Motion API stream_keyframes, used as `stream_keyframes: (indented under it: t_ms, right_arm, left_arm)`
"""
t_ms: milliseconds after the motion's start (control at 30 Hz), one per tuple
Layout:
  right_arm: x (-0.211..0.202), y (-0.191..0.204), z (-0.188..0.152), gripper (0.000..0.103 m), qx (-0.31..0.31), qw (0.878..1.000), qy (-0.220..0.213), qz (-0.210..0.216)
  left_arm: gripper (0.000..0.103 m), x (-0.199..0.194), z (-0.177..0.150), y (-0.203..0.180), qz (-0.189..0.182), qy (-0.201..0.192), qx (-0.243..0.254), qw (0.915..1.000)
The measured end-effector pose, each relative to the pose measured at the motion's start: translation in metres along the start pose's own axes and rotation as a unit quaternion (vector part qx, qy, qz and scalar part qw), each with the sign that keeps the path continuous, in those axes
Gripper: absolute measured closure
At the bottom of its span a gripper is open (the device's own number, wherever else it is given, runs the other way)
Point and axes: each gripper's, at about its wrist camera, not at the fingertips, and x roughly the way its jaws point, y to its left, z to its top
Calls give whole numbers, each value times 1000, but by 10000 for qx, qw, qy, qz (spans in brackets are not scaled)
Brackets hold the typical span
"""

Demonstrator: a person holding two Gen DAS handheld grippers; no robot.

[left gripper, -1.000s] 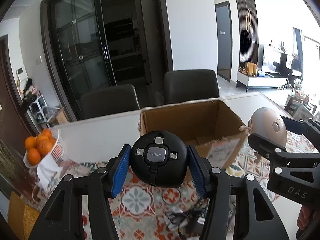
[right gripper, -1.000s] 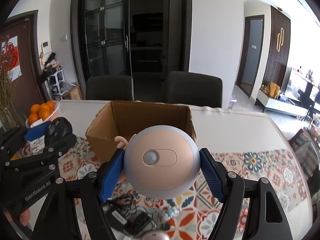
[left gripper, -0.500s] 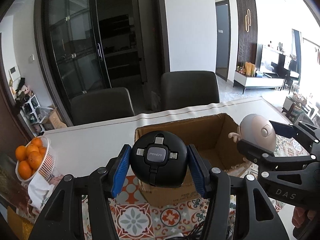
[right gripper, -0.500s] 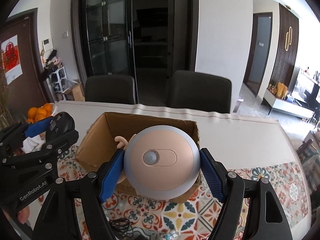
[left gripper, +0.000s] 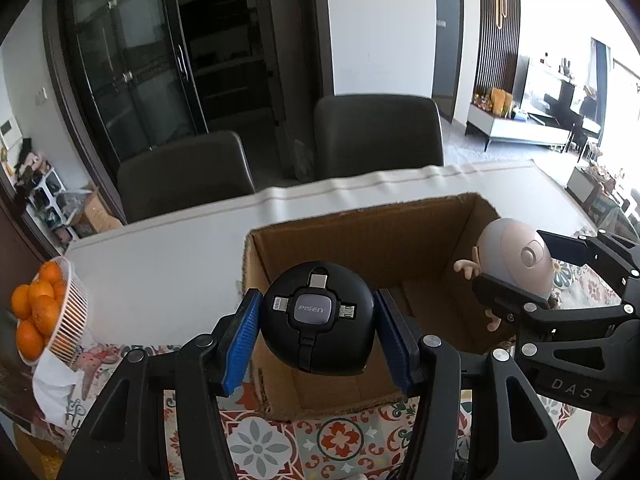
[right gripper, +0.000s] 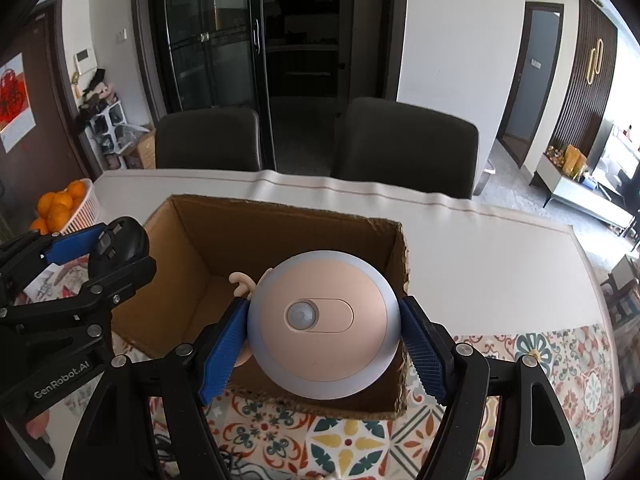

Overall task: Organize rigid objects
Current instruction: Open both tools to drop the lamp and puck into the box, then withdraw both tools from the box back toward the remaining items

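My left gripper [left gripper: 318,332] is shut on a round black PISEN charger hub [left gripper: 318,318] and holds it over the near left rim of an open cardboard box [left gripper: 360,240]. My right gripper [right gripper: 322,340] is shut on a round pink and grey night light [right gripper: 322,324] with a small figure hand at its side, above the box [right gripper: 280,232] near its front right. In the left wrist view the night light [left gripper: 516,260] hangs over the box's right side. In the right wrist view the hub [right gripper: 118,246] is at the box's left edge. The box floor that shows is bare.
The box stands on a white table [right gripper: 480,260] with a patterned mat [right gripper: 560,360] at the front. A white basket of oranges [left gripper: 40,312] sits at the left. Dark cables [right gripper: 168,444] lie on the mat below. Two dark chairs [right gripper: 404,144] stand behind the table.
Both grippers have moved forward and up with their objects, from above the mat to over the box opening. The cables on the mat have dropped out of the left view.
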Motion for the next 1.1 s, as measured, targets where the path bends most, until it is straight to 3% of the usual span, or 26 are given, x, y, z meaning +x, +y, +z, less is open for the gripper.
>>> stream_keyframes:
  t_ms: [233,333,567,667,900,1100]
  right_arm:
    - [19,-1,-3,28,-45,9997,252,3]
    - [23,0,-7,28,-72,9995,307,22]
    - [26,3,-10,28,-96,9993,348,34]
    - [20,6,-7,19,-94,9997,227,-10]
    - [-2,6,-12,17,1,9995,37,-329]
    - [-33,9,-26,17,-52,9981,-187,-586]
  left_arm:
    - [48,19,-4,-2,-24,325,22,9995]
    - [43,15,-4,-3,98,212,83,9997]
    - [15,-3,-7,4,724,-111,98,9973]
    - [9,-13,-9,9,928,-215,-34,9954]
    - [1,-41,-18,12,1250,-503,-189,9907]
    - [0,-67,-29,8,1396,-704,-219,9875]
